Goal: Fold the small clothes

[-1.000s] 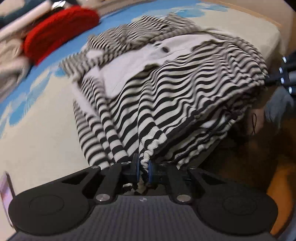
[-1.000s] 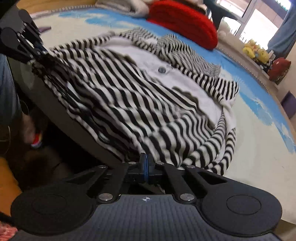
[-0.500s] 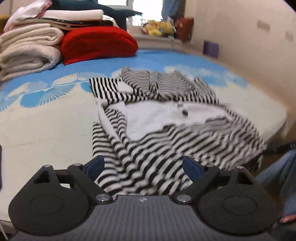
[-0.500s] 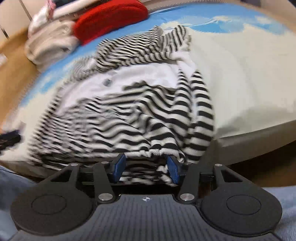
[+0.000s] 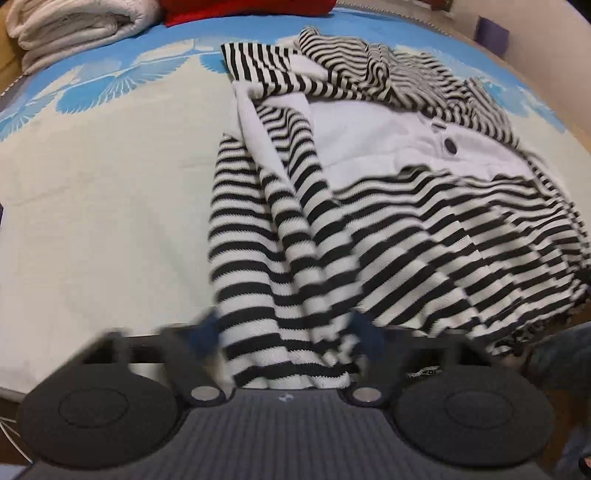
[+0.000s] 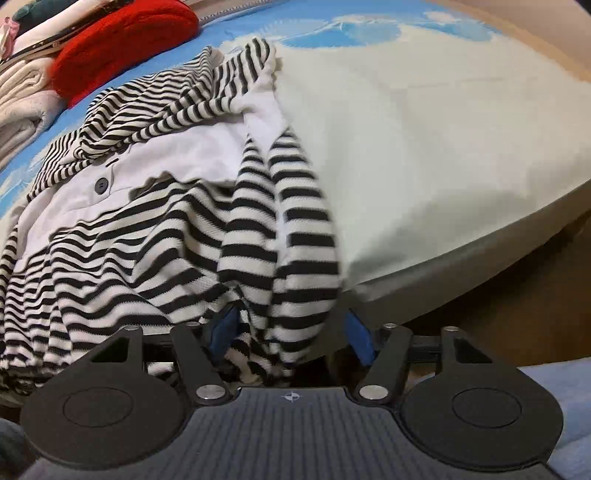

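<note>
Black-and-white striped knit garment (image 5: pixel 369 206) spread on bed (image 5: pixel 103 206) for folding; left gripper (image 5: pixel 286 332) closing, right gripper (image 6: pixel 291 332) opening, both jaws released, straddling hem.

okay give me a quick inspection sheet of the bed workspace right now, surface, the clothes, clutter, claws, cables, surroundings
Surface: bed cover, cream with blue pattern at the far edge.
Job's things: striped garment, rumpled, hem hanging over the near edge, dark button showing.
Clutter: red item and folded white bedding at the far end.
Claws: left claw and right claw both open, striped sleeve fabric between the fingers.
Cables: nothing seen.
Surroundings: beige wall.
</note>
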### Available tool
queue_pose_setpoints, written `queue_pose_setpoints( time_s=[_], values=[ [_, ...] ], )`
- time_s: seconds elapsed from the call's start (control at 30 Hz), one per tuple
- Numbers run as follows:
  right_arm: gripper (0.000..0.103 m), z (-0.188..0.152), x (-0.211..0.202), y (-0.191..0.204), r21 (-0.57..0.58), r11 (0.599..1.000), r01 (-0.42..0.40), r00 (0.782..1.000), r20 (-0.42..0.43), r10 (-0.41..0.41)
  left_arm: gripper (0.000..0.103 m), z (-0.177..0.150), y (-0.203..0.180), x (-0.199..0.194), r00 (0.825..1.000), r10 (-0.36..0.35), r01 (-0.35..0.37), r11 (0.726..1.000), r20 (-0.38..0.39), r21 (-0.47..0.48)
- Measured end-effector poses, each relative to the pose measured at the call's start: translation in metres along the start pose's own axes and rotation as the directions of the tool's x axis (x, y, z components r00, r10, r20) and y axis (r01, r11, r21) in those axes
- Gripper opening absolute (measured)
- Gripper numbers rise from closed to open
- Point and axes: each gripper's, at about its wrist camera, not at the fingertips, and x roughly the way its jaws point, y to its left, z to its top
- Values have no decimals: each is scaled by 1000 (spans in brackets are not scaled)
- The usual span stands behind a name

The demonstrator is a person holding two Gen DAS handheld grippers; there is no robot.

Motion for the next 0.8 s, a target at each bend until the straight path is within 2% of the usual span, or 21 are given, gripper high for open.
queue_pose_setpoints(
  time_s=[0.03, 0.07, 0.17, 0.2, 0.23, 0.27, 0.3, 0.33, 0.37, 0.4, 0.43, 0.57, 0.67, 0.8],
  values=[
    [66, -1, -1, 4, -34, 999, -3, 1000, 7, 4, 44, 3, 9, -2, 1000, 3, -3, 1000, -6, -26],
    [68, -2, -1, 6, -58, 998, -5, 1000, 12, 5, 43, 4, 19, -1, 1000, -2, 1, 999, -9, -54],
    [84, 2, 11, 0, -44, 999, -8, 1000, -10, 8, 48, 3, 30, 0, 999, -46, 46, 993, 2, -107],
    [87, 5, 18, -4, -25, 1000, -14, 1000, -26, 13, 53, 3, 30, 1, 998, -69, 69, 992, 9, -110],
    [90, 6, 22, -6, -1, 1000, -25, 999, -45, 25, 71, 3, 28, 1, 995, -96, 96, 989, 13, -111],
    [87, 7, 22, -9, 28, 999, -45, 997, -56, 46, 85, 2, 25, 2, 991, -133, 134, 984, 16, -120],
    [79, 9, 20, -12, 40, 996, -81, 994, -70, 84, 86, 0, 23, 4, 987, -161, 161, 979, 12, -128],
    [53, 10, 17, -14, 43, 989, -140, 986, -89, 143, 80, 0, 18, 5, 986, -167, 167, 978, 14, -122],
    [43, 10, 13, -13, 47, 987, -155, 980, -116, 159, 55, 1, 13, 5, 986, -164, 164, 982, 11, -99],
    [25, 10, 7, -12, 38, 986, -162, 978, -126, 166, 34, 3, 9, 4, 987, -164, 163, 984, 3, -74],
    [16, 11, 1, -11, 19, 986, -168, 978, -120, 169, 12, 2, 9, 2, 986, -169, 168, 983, -3, -74],
    [13, 22, -44, -11, 11, 978, -208, 977, -41, 209, 11, 5, 19, -22, 979, -199, 205, 969, 51, -140],
    [13, 36, -85, -19, 26, 964, -264, 964, 40, 263, 11, 4, 22, -52, 964, -242, 258, 953, 109, -161],
    [13, 33, -124, -39, 52, 953, -299, 954, 50, 296, 11, -14, 15, -87, 943, -307, 326, 931, 132, -163]
  ],
)
